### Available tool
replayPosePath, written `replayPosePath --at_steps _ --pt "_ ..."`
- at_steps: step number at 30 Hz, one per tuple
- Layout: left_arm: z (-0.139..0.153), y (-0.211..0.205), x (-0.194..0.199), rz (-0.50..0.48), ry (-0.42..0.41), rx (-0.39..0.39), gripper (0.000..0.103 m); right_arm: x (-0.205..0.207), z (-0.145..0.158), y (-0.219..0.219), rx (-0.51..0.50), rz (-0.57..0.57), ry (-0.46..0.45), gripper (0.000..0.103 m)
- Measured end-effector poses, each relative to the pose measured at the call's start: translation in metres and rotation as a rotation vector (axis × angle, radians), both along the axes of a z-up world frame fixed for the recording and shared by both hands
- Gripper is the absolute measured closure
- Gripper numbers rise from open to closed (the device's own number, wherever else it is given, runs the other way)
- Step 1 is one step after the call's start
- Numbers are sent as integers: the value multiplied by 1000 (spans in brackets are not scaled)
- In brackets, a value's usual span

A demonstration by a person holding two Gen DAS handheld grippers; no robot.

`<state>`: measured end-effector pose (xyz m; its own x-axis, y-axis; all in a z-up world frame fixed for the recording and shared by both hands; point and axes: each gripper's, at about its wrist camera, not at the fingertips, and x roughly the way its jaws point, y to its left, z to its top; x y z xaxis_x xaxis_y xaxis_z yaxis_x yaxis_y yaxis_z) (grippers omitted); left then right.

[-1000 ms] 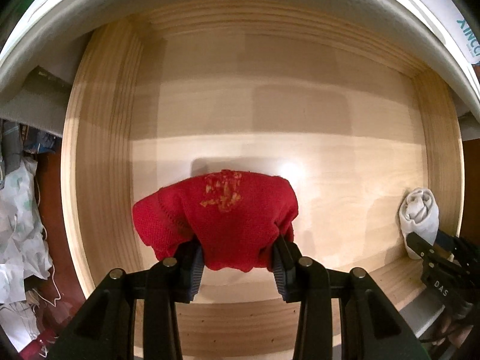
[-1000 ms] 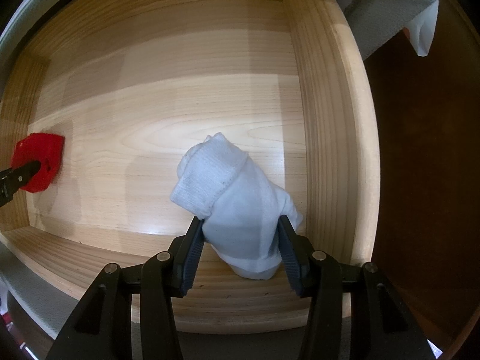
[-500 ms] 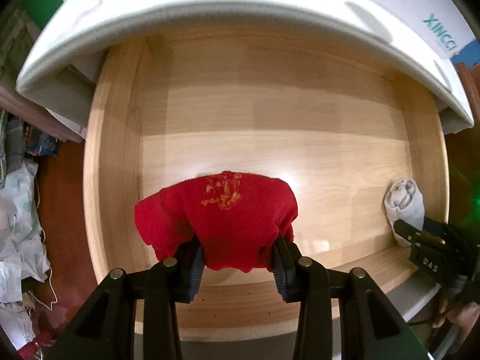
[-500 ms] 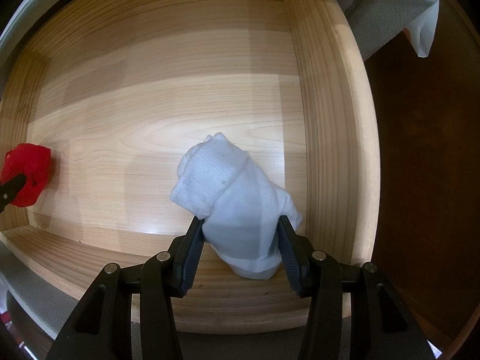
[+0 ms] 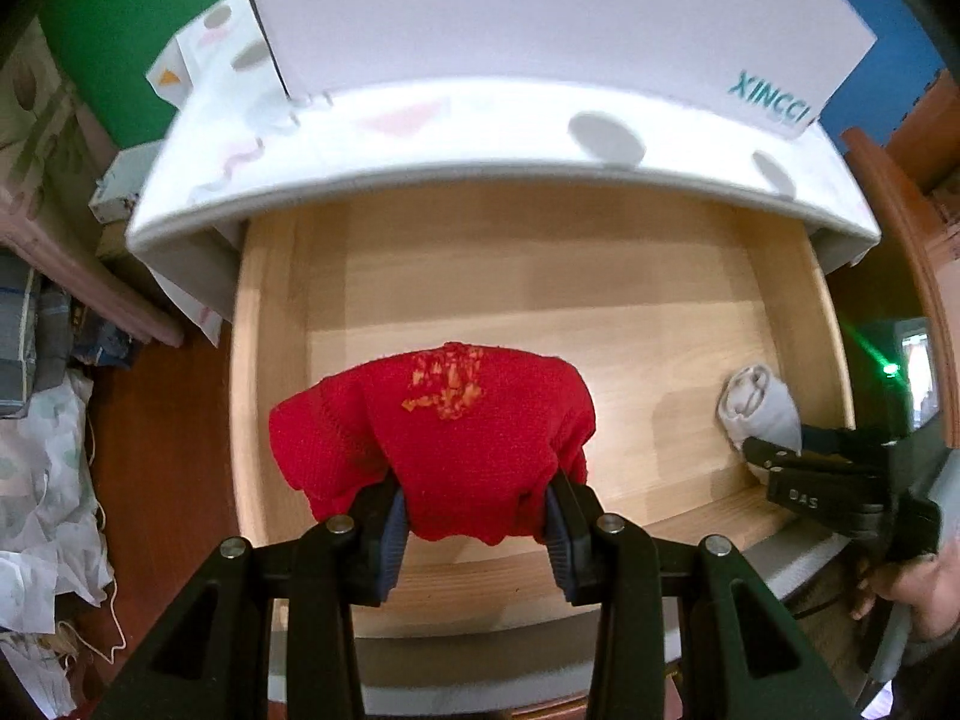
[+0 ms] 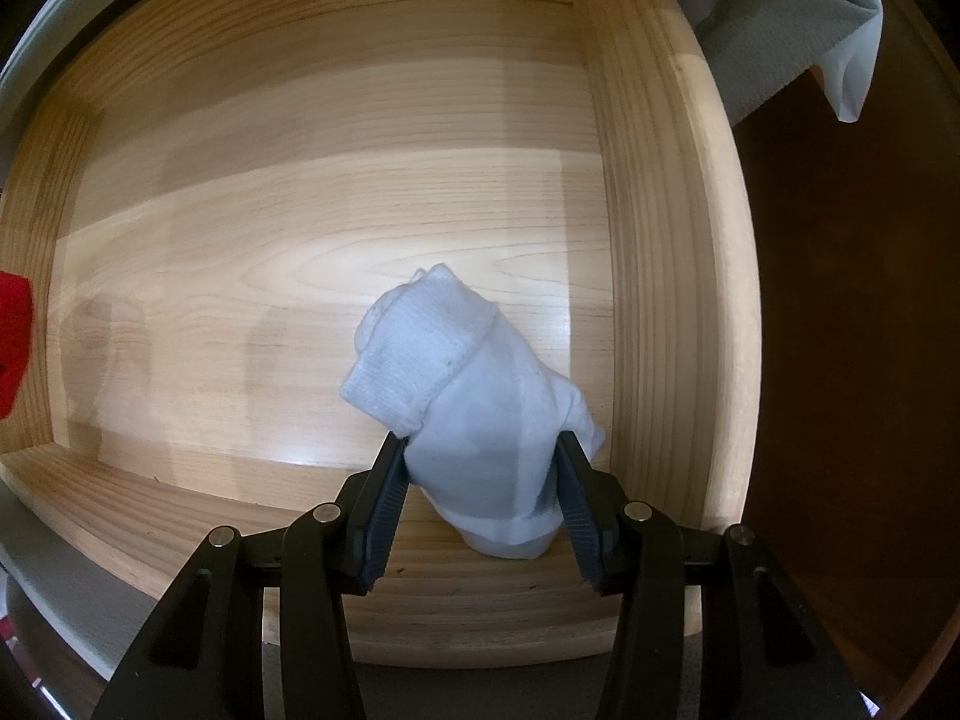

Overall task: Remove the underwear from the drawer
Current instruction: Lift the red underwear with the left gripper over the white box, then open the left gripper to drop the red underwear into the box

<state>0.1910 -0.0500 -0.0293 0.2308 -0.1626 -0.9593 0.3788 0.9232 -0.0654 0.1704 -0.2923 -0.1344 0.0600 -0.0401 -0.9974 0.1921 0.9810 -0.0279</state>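
Gripping red underwear (image 5: pixel 456 438), left claw (image 5: pixel 477 516) faces "XINCCI" box (image 5: pixel 540 18); right claw (image 6: pixel 483 504) clamps white bundle (image 6: pixel 468 396).

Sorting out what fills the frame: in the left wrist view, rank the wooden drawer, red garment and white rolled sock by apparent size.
1. wooden drawer
2. red garment, though it sits nearest the camera, which enlarges it
3. white rolled sock

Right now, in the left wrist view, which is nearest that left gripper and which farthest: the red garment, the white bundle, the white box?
1. Red garment, clamped in the left gripper.
2. White bundle, at the drawer's right.
3. White box, on top, behind.
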Motion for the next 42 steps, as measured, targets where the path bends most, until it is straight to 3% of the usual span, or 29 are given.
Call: replayPosePath --at_steps 15,23,29,36,42 --pt "91 36 -25 -6 -180 -76 64 0 -2 0 0 1 0 57" --pt "162 46 -20 1 -303 -127 64 -1 -2 0 0 1 0 57" --pt "207 41 8 10 -399 -145 64 0 -2 0 1 1 0 57" --pt "217 21 55 29 -405 -128 64 0 -3 0 1 -1 0 57" --pt "200 -7 89 0 -376 -110 63 0 -3 -1 4 -2 0 56"
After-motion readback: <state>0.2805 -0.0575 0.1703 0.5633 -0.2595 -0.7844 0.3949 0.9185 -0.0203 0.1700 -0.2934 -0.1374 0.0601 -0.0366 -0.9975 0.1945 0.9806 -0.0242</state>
